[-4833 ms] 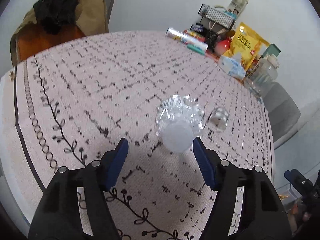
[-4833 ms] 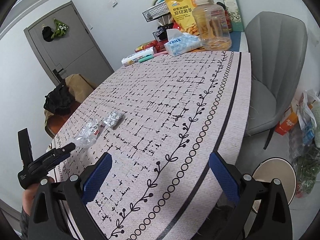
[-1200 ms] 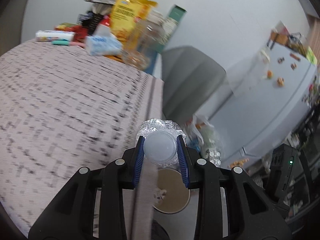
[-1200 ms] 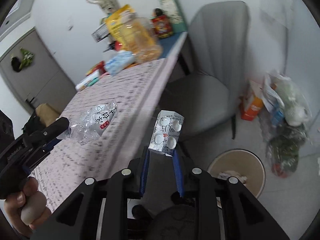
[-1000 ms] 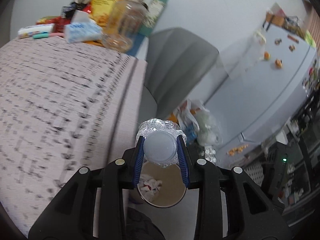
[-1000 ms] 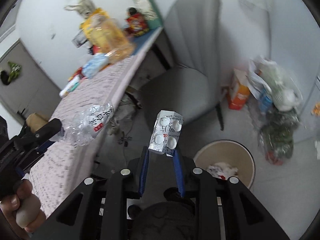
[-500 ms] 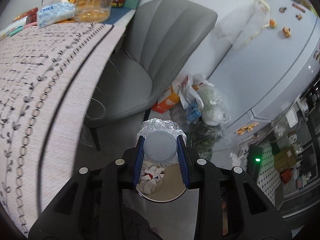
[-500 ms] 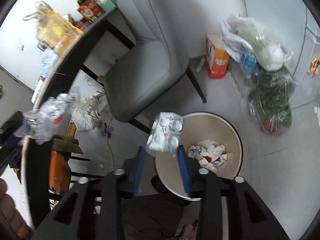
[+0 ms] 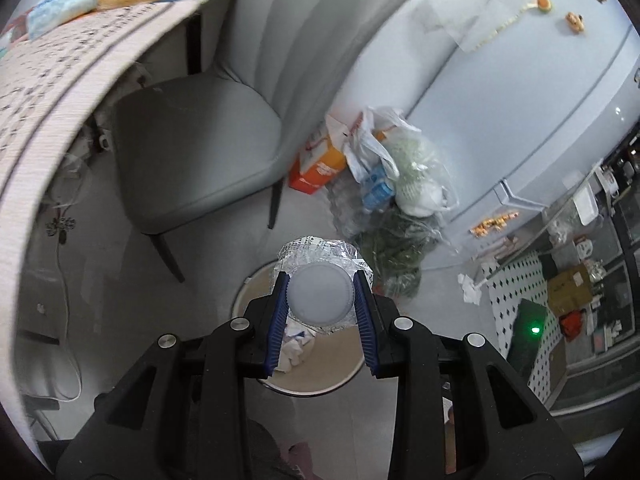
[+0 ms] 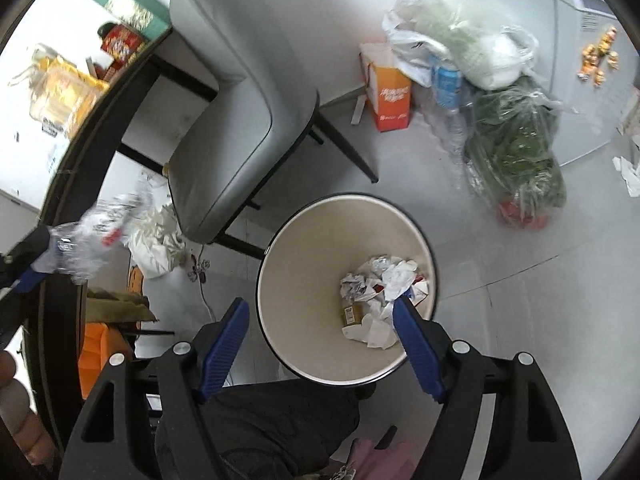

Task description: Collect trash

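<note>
My left gripper is shut on a crushed clear plastic bottle, its white cap facing the camera. It hangs over the near rim of a round beige trash bin on the floor. In the right wrist view the bottle shows blurred at the left edge. My right gripper is right above the bin; its jaws are opening and nothing is between them. Crumpled paper lies in the bin. I cannot pick out the pill blister pack.
A grey upholstered chair stands just behind the bin, beside the table edge. Plastic bags of groceries and an orange carton sit on the floor to the right, by the fridge.
Both hands have dropped from table height towards the bin. The right jaws have spread and the blister pack has left them. The left gripper still holds the bottle.
</note>
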`<state>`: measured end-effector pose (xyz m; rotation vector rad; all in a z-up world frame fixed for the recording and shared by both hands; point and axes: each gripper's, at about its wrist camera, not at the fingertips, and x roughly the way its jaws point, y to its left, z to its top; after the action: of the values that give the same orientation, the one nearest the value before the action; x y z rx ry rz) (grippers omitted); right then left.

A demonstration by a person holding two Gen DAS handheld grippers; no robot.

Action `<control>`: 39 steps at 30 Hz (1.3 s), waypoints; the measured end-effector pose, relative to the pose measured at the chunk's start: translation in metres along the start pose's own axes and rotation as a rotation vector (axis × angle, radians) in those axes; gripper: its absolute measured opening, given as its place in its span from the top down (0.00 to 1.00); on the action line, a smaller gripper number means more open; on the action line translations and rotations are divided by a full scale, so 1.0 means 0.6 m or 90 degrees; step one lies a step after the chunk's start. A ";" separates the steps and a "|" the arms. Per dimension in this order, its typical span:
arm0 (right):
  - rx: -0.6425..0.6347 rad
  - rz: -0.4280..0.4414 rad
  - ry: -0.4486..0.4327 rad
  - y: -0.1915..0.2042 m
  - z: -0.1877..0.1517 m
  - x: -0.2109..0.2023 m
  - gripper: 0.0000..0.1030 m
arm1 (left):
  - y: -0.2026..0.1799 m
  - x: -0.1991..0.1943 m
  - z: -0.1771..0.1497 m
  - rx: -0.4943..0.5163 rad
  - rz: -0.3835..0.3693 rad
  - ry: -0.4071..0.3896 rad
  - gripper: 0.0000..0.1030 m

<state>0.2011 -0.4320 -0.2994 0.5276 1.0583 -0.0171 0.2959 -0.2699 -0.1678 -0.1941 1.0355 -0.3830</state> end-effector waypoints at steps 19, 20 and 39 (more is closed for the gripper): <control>-0.028 0.041 -0.058 0.059 -0.001 -0.105 0.26 | 0.054 -0.102 0.009 -0.033 0.003 -0.058 0.08; -0.032 0.043 -0.059 0.065 -0.002 -0.108 0.24 | 0.056 -0.118 0.009 -0.030 0.015 -0.070 0.07; -0.160 0.071 -0.127 0.268 -0.019 -0.263 0.08 | 0.093 -0.336 -0.013 -0.052 -0.012 -0.200 0.06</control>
<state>0.1546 -0.3232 -0.1073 0.3478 0.8204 0.1576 0.2102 -0.1381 -0.0293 -0.3257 0.7403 -0.3152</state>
